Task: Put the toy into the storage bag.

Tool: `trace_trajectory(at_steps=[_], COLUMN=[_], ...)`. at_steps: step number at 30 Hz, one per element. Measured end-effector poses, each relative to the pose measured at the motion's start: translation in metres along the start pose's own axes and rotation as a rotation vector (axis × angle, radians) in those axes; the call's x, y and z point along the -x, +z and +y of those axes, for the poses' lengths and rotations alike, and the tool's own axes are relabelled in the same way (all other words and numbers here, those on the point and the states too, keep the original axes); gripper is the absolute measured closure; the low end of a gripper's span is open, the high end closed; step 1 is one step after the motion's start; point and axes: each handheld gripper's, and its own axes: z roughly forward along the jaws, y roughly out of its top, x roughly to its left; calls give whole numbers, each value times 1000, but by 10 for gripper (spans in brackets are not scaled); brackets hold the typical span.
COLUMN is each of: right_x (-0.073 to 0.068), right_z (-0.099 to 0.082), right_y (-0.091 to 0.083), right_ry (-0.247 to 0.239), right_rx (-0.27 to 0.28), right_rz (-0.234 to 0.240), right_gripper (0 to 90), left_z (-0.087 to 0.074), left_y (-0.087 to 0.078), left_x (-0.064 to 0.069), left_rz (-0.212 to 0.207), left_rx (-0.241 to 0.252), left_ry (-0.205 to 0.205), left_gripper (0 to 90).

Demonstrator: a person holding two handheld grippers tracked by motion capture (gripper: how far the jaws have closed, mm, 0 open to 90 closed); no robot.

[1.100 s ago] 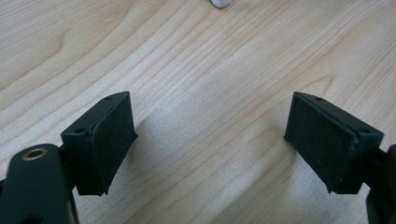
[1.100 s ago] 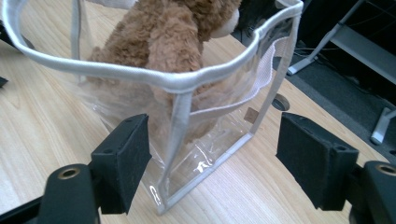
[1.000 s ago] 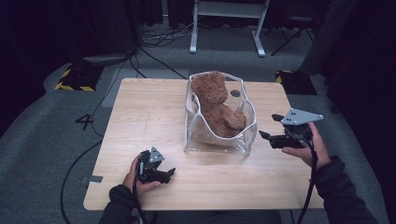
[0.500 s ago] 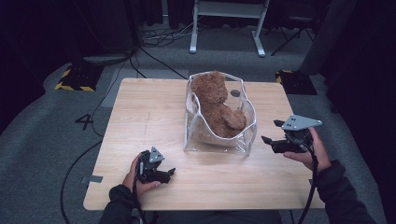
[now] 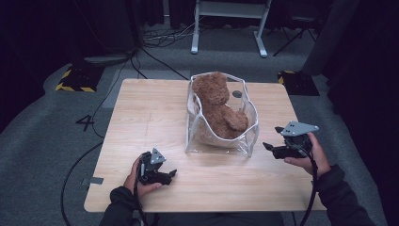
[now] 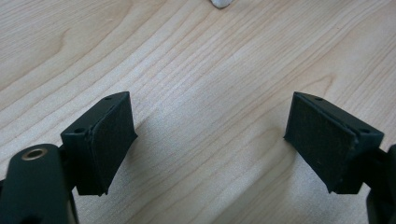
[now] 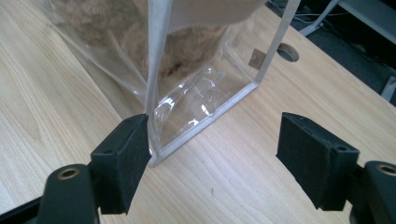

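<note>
Table: a light wooden table (image 5: 141,117) with visible grain stands on grey carpet; a round hole (image 5: 236,94) pierces the top near its far edge.
Bag: a clear plastic bag (image 5: 244,136) with white edging stands upright near the middle of the table, a little toward the right, its top open.
Bear: a brown plush teddy bear (image 5: 216,106) sits inside the bag, head toward the far side and rising above the bag's rim.
Left gripper: the left gripper (image 5: 170,175) lies low at the near left part of the table, held in the person's left hand (image 5: 136,181); in the left gripper view its jaws stand wide apart over bare wood with nothing between them.
Right gripper: the right gripper (image 5: 266,147) is held in the right hand (image 5: 310,157) just beside the bag's near right corner, pointing at it; in the right gripper view the jaws are spread wide, gripping nothing, with the bag's corner seam (image 7: 154,70) close by the left-hand jaw.
Contact: whether that jaw touches the bag cannot be told.
Floor: black cables (image 5: 155,56) and a white stand (image 5: 226,28) lie beyond the table.
</note>
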Motion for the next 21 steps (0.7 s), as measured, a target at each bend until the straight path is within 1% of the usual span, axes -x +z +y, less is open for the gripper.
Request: trace_trajectory(at_steps=[6,7,9,10,17,20,21], right_x=[0,0,0,0,0,0,0], right_z=[-9,-14,-15,-19,-27,-35,-35], right_y=[7,10,11,13,16,19,19], right_ry=[6,13,15,16,23,25,25], right_rx=[-24,-36,-38,-47,-61,-72,-72], right_rz=[2,8,7,10,6,7,7], right_gripper=[254,254,254,254,254,254,254], left_z=[0,0,0,0,0,0,0], left_y=[0,0,0,0,0,0,0], left_x=[0,0,0,0,0,0,0], left_rz=[0,0,0,0,0,0,0], left_rx=[0,0,0,0,0,0,0], left_ry=[0,0,0,0,1,0,0], left_gripper=[158,158,158,158,158,158,158])
